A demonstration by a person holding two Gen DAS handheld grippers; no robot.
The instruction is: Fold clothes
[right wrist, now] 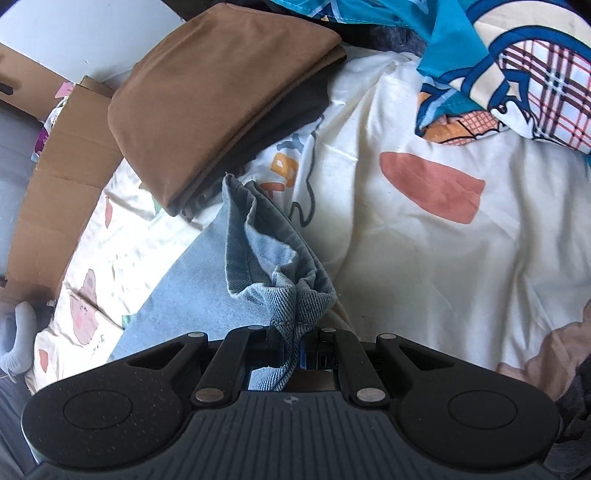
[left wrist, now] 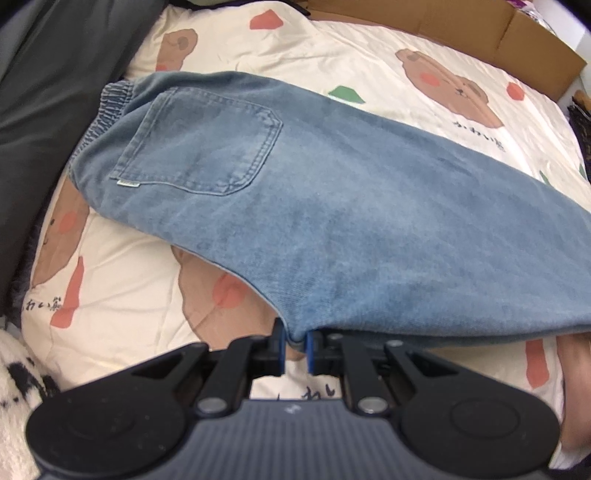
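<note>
Left hand-held gripper (left wrist: 295, 349) clenched on folded edge of blue jeans (left wrist: 332, 221), spread across bear-print bedsheet (left wrist: 122, 295). Right hand-held gripper (right wrist: 295, 350) clamped on bunched jeans hem (right wrist: 291, 291), near folded brown garment (right wrist: 214, 99).

Jeans (left wrist: 332, 206): light blue denim, laid across the bed, back pocket (left wrist: 207, 147) facing up, elastic waistband (left wrist: 107, 107) at upper left.
Left tongs (left wrist: 295, 350): pinched closed on the jeans' near edge.
Bedsheet (left wrist: 122, 280): cream, bear print.
Cardboard box (left wrist: 480, 33): beyond the bed's far edge.
</note>
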